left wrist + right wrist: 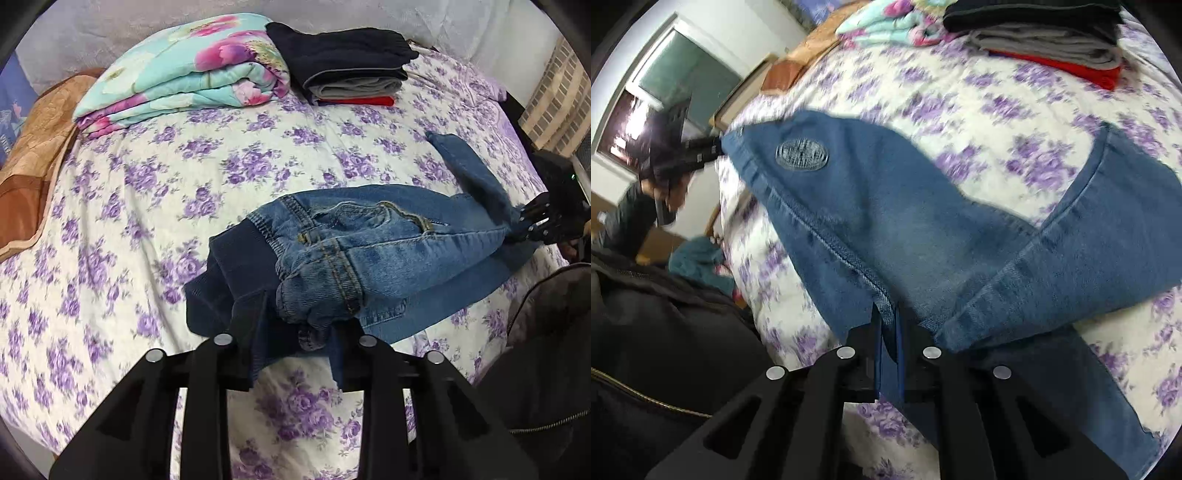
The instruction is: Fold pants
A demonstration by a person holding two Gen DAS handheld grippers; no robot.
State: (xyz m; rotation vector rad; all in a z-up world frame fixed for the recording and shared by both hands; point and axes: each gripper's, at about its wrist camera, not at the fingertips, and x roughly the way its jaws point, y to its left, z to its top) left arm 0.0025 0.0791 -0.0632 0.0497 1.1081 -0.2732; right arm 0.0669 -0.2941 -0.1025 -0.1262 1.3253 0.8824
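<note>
Denim jeans (369, 254) hang between our claws, the left gripper (295, 332) clenched on the waistband and the right gripper (888, 325) pinching a leg seam above the bedspread (147, 206), folding barely begun.

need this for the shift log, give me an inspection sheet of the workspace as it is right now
surface: bed with purple floral cover, mostly bare
job's things: blue jeans lifted and stretched between both grippers, not yet folded
clutter: folded floral quilt; stack of folded clothes, dark on top, grey, then red; brown blanket at the edge
grippers: left gripper jaws closed on the navy waistband end; right gripper jaws closed on a leg end
cables: nothing seen
surroundings: window; person's dark jacket beside the bed
</note>
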